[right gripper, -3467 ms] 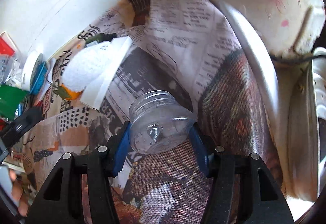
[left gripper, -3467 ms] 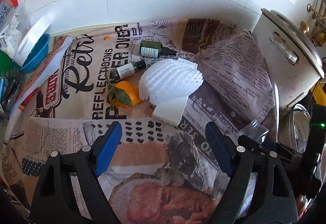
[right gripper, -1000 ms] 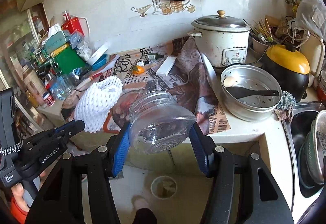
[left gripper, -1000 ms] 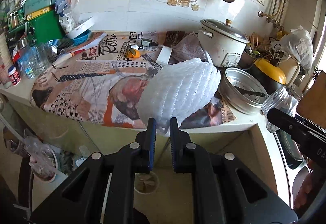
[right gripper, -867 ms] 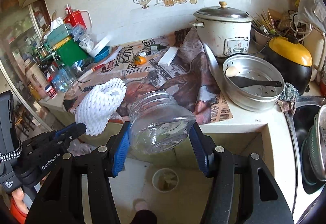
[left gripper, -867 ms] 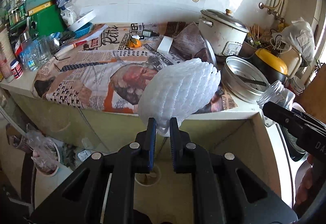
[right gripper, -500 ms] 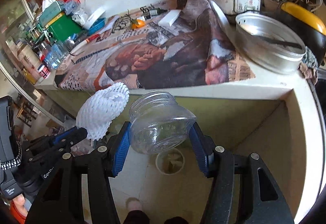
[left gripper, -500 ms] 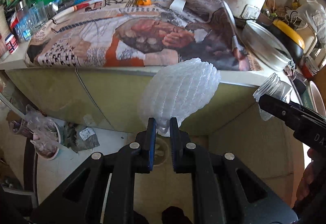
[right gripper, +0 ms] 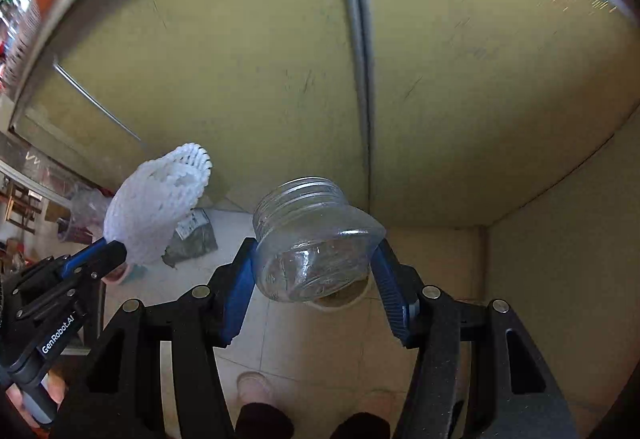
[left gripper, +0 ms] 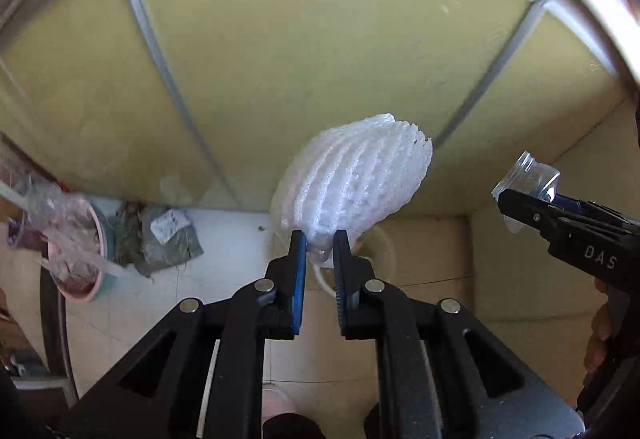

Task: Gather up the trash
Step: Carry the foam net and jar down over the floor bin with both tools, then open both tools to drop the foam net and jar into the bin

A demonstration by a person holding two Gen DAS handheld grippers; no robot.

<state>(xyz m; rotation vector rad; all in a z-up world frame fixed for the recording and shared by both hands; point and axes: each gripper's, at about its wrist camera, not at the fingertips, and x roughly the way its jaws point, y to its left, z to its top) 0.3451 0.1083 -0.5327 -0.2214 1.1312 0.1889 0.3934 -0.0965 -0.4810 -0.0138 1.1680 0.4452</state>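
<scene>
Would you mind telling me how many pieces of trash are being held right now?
2: the white foam net pinched in the left hand-held gripper, and the clear plastic jar clamped in the right hand-held gripper.

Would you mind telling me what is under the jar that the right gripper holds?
Below the jar a round bin stands on the tiled floor. Only its near rim shows; the jar covers the rest and its contents.
</scene>
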